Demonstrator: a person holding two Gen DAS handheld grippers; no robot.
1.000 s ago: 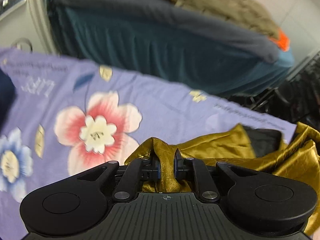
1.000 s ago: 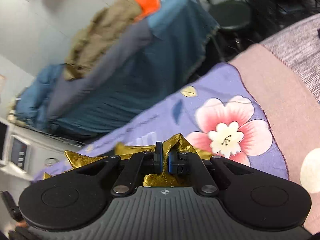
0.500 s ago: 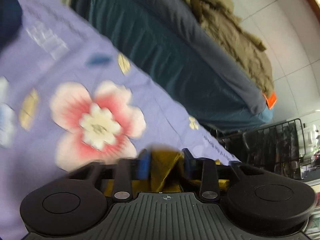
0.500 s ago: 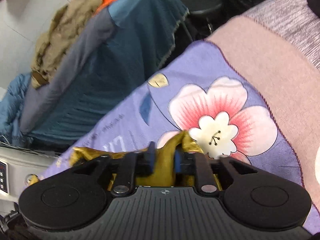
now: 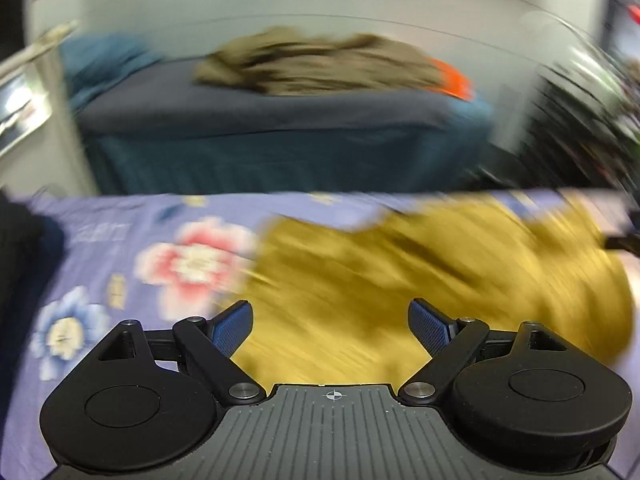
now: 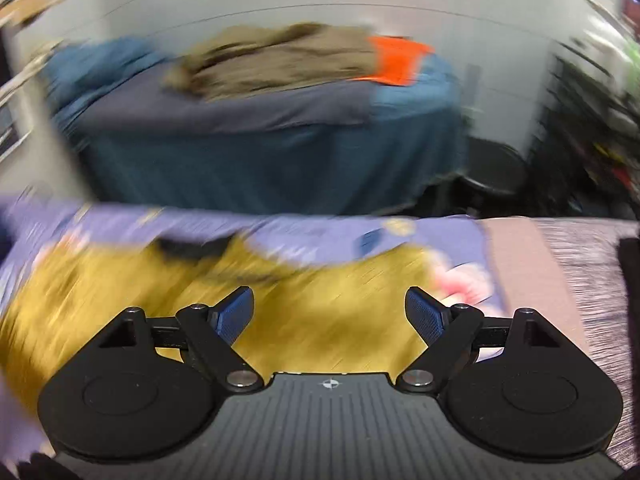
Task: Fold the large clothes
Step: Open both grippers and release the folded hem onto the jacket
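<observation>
A shiny gold garment (image 5: 420, 276) lies spread on the purple floral sheet (image 5: 120, 240). In the left wrist view my left gripper (image 5: 331, 322) is wide open above its near edge, holding nothing. In the right wrist view the same gold garment (image 6: 168, 300) stretches to the left, and my right gripper (image 6: 330, 320) is wide open over it, empty. A dark patch (image 6: 188, 249) shows at the garment's far edge. Both views are motion-blurred.
A second bed with a teal skirt (image 5: 280, 156) stands behind, with an olive clothes heap (image 5: 320, 64) and an orange item (image 6: 396, 60) on it. A black stool (image 6: 496, 172) and a wire rack (image 6: 592, 152) stand at the right. A pink-grey blanket (image 6: 552, 272) covers the sheet's right end.
Both grippers were shut on folds of the gold garment; they have opened wide and let it go. The garment now lies on the sheet. Both cameras have swung level.
</observation>
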